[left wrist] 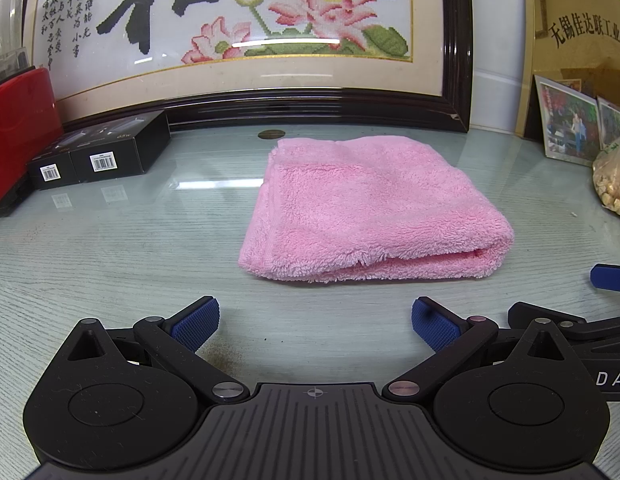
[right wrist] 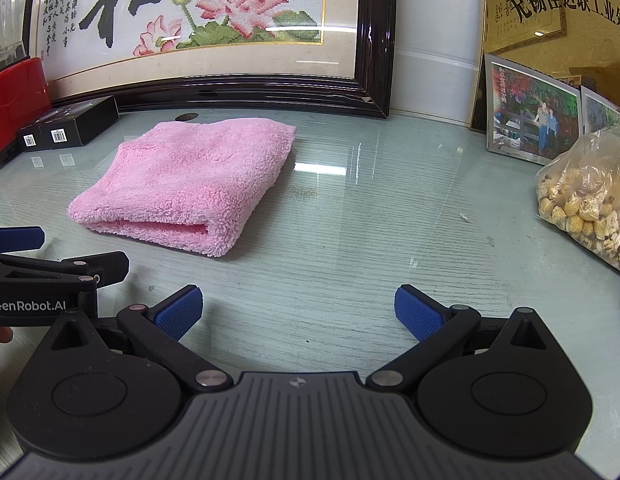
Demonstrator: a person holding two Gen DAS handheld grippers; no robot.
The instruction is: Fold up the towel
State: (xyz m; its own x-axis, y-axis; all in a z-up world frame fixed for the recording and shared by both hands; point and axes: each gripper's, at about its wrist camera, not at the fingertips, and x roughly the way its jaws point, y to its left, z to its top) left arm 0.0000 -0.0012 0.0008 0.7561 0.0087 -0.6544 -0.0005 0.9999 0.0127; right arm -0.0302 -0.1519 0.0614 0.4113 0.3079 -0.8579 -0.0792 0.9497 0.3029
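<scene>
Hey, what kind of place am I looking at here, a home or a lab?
Most likely a home, or perhaps a small office: a glass-topped table carries a framed lotus cross-stitch, family photos and a bag of snacks beside the pink towel.

I count one pink towel [left wrist: 369,208], two black boxes [left wrist: 102,152], one red case [left wrist: 18,120], two photos [right wrist: 533,116], one snack bag [right wrist: 589,196], one framed embroidery [left wrist: 246,32].
</scene>
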